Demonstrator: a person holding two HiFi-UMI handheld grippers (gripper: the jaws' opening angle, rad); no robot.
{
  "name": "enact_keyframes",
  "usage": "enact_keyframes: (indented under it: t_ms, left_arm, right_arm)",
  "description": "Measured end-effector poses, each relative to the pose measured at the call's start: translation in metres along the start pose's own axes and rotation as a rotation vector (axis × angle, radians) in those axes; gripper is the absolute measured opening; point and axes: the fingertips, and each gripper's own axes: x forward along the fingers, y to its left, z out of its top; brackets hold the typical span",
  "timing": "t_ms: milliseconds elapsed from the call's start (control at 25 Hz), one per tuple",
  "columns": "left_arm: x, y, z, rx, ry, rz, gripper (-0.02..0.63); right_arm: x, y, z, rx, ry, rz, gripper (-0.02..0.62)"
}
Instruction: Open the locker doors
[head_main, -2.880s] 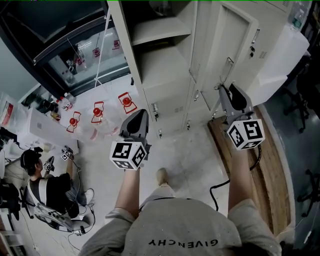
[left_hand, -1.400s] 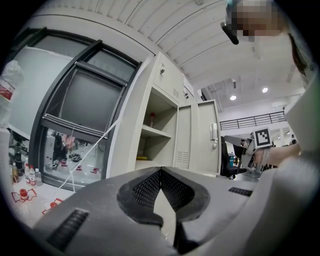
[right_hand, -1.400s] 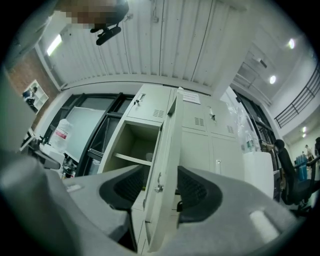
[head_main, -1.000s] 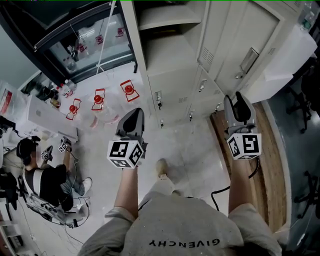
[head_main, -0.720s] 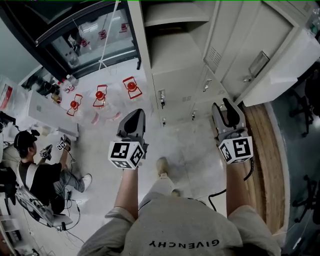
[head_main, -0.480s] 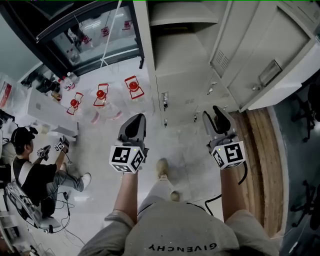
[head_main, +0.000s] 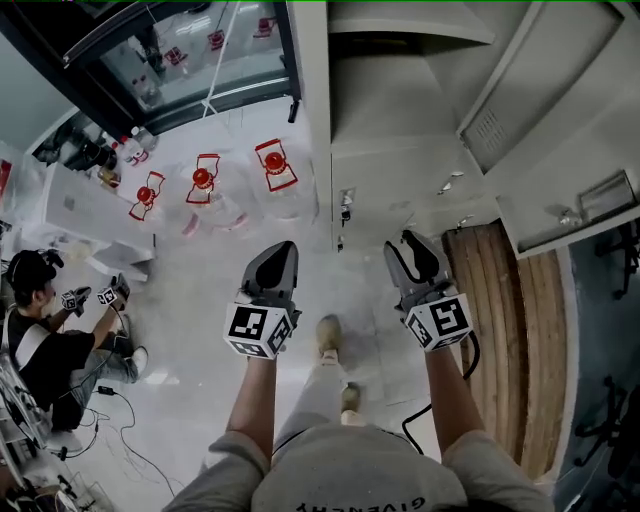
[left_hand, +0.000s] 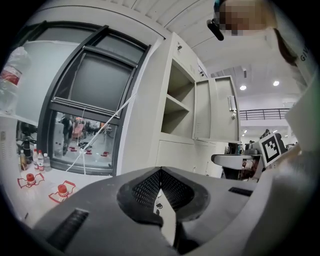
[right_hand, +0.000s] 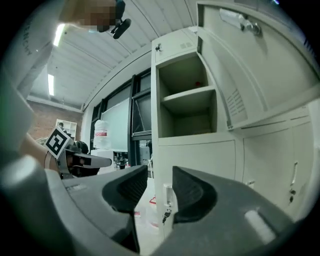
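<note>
your right gripper (right_hand: 160, 186) is wide open and holds nothing; your left gripper (left_hand: 160, 172) is pinched shut, empty. the top locker door (right_hand: 260, 75) hangs open above the lock (right_hand: 167, 192), the lower door (right_hand: 200, 161) with the lock is shut. i think it's next: keep the lock between the right jaws, go straight

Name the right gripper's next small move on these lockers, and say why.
Probably ease the right gripper forward onto the latch of the lower locker door, then close on it. The upper door already stands open and the lower one is shut. The open jaws frame that latch, with keys hanging from it, without touching it.
</note>
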Motion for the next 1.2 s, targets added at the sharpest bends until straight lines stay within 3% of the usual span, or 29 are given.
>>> enact_keyframes:
  t_ms: [560, 1200]
  left_arm:
    - [0.061, 0.051, -0.064, -0.056, 0.036, 0.0, -0.002]
    - [0.108, 0.067, -0.093, -0.077, 0.067, -0.049, -0.002]
  right_arm:
    - [0.113, 0.003, -0.11, 0.103, 0.112, 0.07, 0.156]
    - [0.191, -0.012, -0.165, 0.127, 0.16, 0.055, 0.158]
